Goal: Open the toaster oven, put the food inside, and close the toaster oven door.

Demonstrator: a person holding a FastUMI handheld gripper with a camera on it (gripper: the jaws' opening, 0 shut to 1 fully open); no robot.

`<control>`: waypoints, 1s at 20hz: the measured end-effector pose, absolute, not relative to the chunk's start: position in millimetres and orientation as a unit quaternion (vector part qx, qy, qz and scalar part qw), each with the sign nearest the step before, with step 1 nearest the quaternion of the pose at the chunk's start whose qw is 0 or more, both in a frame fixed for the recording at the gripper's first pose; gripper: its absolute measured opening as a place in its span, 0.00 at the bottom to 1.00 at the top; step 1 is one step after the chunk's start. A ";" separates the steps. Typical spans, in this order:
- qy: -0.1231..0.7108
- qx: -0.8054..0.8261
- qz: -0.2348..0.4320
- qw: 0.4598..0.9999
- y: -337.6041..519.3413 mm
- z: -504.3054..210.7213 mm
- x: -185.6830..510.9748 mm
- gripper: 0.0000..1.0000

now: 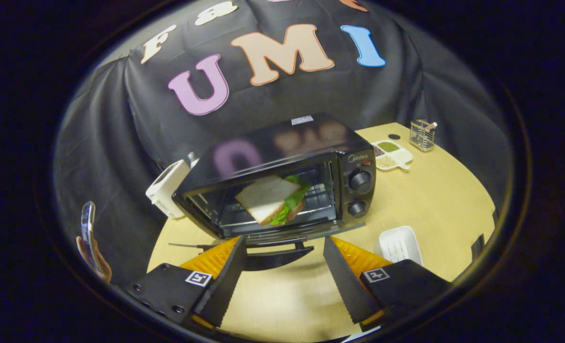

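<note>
Gripper view. The hand-held gripper (284,281) occupies the lower centre of the frame with its two fingers spread wide and nothing between them; bare counter (434,200) shows in the gap. Just ahead of the fingertips lies the lowered door (282,243) of the toaster oven (282,176), its dark curved handle (275,257) pointing toward the fingers. The toaster oven stands at the centre of the frame, tilted in this view, with its cavity open and the wire rack visible inside. A sandwich (275,200) of white bread with green leaves sits at the mouth of the cavity, tilted, apart from both fingers; whether it rests on the rack or is clear of it cannot be told from this angle. Two control knobs (360,181) sit on the oven's right-hand panel. At lower right, just beside the right finger, is a white tray (399,244). Beyond the oven, toward the upper right, a white divided dish (391,155) holds grains and a small clear holder (422,135) stands near the counter's far edge. A white appliance (168,188) stands left of the oven. At far left a person's hand (94,259) holds a phone (88,231).
</note>
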State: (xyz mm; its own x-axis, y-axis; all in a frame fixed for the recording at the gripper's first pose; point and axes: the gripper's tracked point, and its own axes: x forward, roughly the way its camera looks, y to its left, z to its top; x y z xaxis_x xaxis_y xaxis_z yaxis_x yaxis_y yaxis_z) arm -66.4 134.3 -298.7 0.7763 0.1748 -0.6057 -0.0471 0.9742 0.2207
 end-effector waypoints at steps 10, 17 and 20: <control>0.289 0.132 0.057 0.946 142.8 -283.5 -21.6 1.00; 0.271 0.154 0.049 0.949 149.5 -279.4 11.7 1.00; 0.268 0.160 0.045 0.949 149.8 -277.6 16.0 1.00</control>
